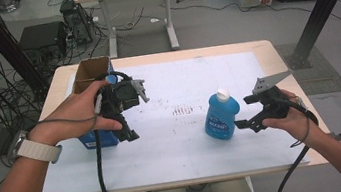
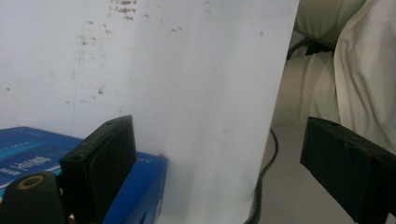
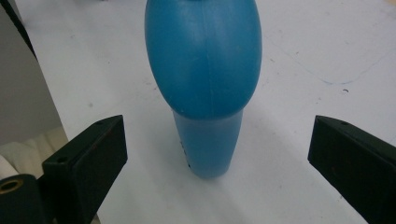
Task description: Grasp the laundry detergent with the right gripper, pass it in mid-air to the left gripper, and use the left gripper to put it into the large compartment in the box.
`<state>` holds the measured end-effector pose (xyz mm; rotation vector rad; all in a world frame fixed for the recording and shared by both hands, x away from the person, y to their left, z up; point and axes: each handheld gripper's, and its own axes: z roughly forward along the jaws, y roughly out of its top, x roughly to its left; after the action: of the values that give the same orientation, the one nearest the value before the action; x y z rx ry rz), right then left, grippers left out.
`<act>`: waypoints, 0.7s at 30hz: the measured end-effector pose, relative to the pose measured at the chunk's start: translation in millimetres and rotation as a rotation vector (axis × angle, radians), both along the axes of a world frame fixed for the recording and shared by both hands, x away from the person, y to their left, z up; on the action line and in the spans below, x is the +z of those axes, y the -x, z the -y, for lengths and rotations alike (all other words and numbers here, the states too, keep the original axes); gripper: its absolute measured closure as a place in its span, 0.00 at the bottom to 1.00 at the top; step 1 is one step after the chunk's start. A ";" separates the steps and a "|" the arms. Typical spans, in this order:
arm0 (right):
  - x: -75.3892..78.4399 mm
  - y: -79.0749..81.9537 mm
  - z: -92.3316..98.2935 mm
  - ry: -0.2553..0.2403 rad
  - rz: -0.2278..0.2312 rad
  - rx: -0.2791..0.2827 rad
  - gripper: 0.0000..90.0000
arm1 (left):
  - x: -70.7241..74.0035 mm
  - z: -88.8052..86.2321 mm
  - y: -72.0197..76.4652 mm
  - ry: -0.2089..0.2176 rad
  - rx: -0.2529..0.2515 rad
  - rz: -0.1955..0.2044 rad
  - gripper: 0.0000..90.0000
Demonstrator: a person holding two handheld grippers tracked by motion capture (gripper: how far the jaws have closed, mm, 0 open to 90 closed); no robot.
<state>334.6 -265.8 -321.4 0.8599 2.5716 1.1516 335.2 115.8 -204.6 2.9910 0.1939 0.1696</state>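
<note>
A blue plastic bottle (image 1: 221,117) with a white cap stands upright on the white table sheet, right of centre. My right gripper (image 1: 244,112) sits just right of it, level with its body, jaws pointing at it. In the right gripper view the bottle (image 3: 203,65) stands ahead between the wide-open jaws of the right gripper (image 3: 217,140), and no pad touches it. My left gripper (image 1: 126,131) is held at the table's left, jaws turned down toward the person, over a blue box (image 1: 100,139). In the left gripper view the left gripper (image 2: 219,163) is open and holds nothing, with the blue box (image 2: 32,151) beside its left jaw.
An open cardboard box (image 1: 90,72) stands at the far left corner of the table. The table's near edge (image 2: 275,93) and the person's light trousers (image 2: 327,70) show past the left jaws. Cables trail from both grippers toward the person. Desks and equipment stand on the floor beyond.
</note>
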 end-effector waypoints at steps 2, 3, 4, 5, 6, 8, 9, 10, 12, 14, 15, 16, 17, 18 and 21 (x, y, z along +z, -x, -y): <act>-1.5 0.2 0.6 -0.004 0.005 -0.006 0.05 | 0.0 0.0 0.0 0.003 0.001 0.000 0.12; -2.8 0.0 0.8 -0.002 0.012 -0.005 0.04 | 0.0 0.0 -0.1 0.006 -0.001 0.002 0.12; -3.8 0.5 0.7 -0.008 0.010 -0.007 0.05 | -0.1 0.3 -0.3 0.006 -0.003 0.002 0.12; -3.8 0.5 0.7 -0.008 0.010 -0.007 0.05 | -0.1 0.3 -0.3 0.006 -0.003 0.002 0.12; -6.3 1.2 0.7 -0.012 0.020 -0.008 0.04 | -0.2 0.5 -0.2 0.007 -0.003 0.002 0.12; -8.0 1.7 0.9 -0.018 0.027 -0.007 0.04 | -0.2 0.7 -0.4 0.006 -0.001 0.002 0.12; -8.8 1.9 1.0 -0.023 0.025 -0.006 0.04 | -0.2 0.6 -0.4 0.007 0.000 0.002 0.12; -9.6 2.2 1.0 -0.028 0.027 -0.008 0.04 | -0.1 0.6 -0.4 0.006 0.000 0.002 0.12; -10.5 2.9 1.6 -0.036 0.031 -0.008 0.04 | -0.3 0.5 -0.5 0.007 0.000 0.002 0.12; -11.5 3.1 2.0 -0.041 0.036 -0.009 0.04 | -0.4 0.4 -0.6 0.009 0.000 0.002 0.12; -13.1 3.6 2.6 -0.047 0.043 -0.018 0.03 | -0.5 0.3 -0.6 0.010 0.003 0.001 0.12; -14.0 3.9 2.9 -0.054 0.050 -0.022 0.03 | -0.3 0.2 -0.9 0.010 -0.001 0.003 0.12; -14.7 4.1 3.0 -0.061 0.050 -0.021 0.03 | -0.4 0.2 -1.0 0.011 -0.001 0.003 0.12; -15.5 4.3 3.2 -0.063 0.056 -0.018 0.03 | -0.5 0.3 -0.9 0.010 0.000 0.003 0.12; -17.9 4.7 3.0 -0.071 0.062 -0.011 0.03 | -0.6 1.0 -0.7 0.010 -0.001 0.002 0.12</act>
<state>329.9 -268.7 -339.3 0.8387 2.4873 1.2527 335.9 114.7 -205.2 2.9808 0.1929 0.1716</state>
